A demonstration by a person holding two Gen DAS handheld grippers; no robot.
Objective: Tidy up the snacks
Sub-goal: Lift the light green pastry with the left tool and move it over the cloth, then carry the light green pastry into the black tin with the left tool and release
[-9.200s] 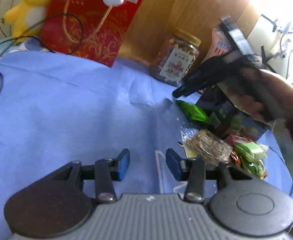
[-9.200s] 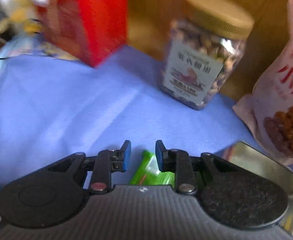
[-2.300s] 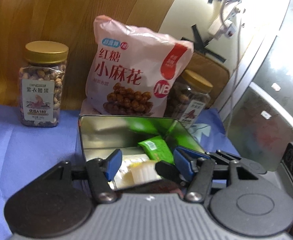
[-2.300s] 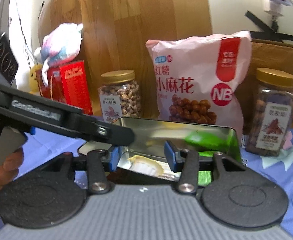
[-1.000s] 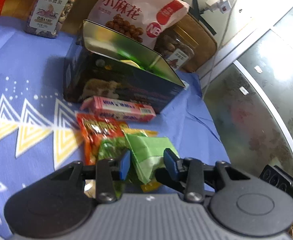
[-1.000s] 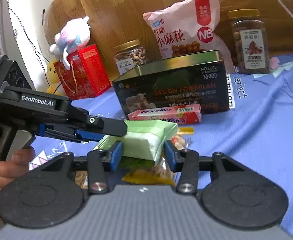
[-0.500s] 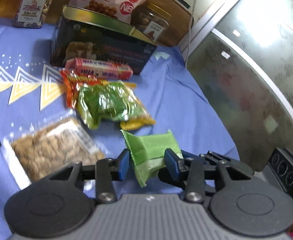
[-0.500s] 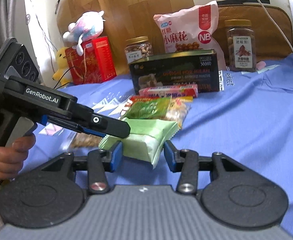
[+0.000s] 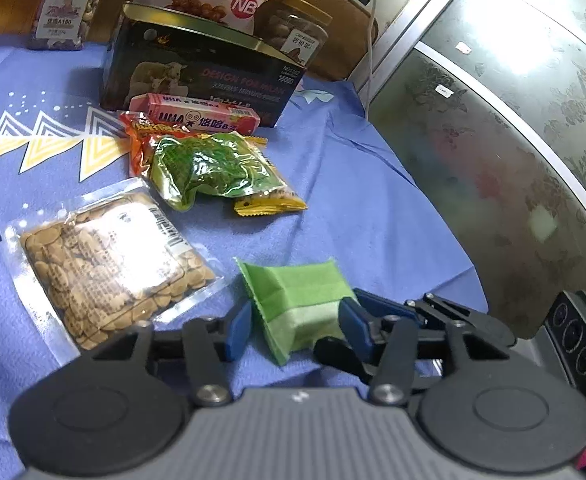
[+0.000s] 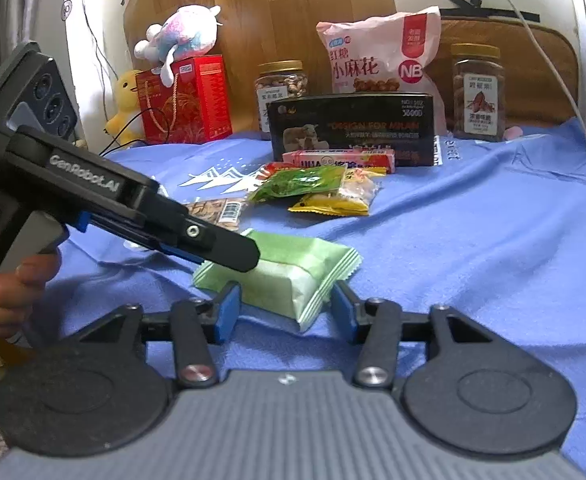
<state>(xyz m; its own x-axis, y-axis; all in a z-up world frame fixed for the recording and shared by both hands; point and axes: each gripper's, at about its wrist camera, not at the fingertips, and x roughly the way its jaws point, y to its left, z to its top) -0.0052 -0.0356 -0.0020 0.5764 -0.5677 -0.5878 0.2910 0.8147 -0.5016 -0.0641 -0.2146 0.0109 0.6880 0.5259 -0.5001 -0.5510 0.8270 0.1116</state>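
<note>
Jaws of both tools stand apart around the pale green packet (image 10: 293,276), which lies on the blue cloth (image 10: 473,240) well short of the black tin (image 10: 353,128); neither left gripper (image 9: 293,326) nor right gripper (image 10: 283,306) visibly clamps it. For a sound lift, one tool should likely close squarely across the packet's middle while the other draws clear, avoiding the crimped edge.

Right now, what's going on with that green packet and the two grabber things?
Left gripper and right gripper both open around the green packet. Packet lying on the blue cloth. Nothing blocking.
</note>
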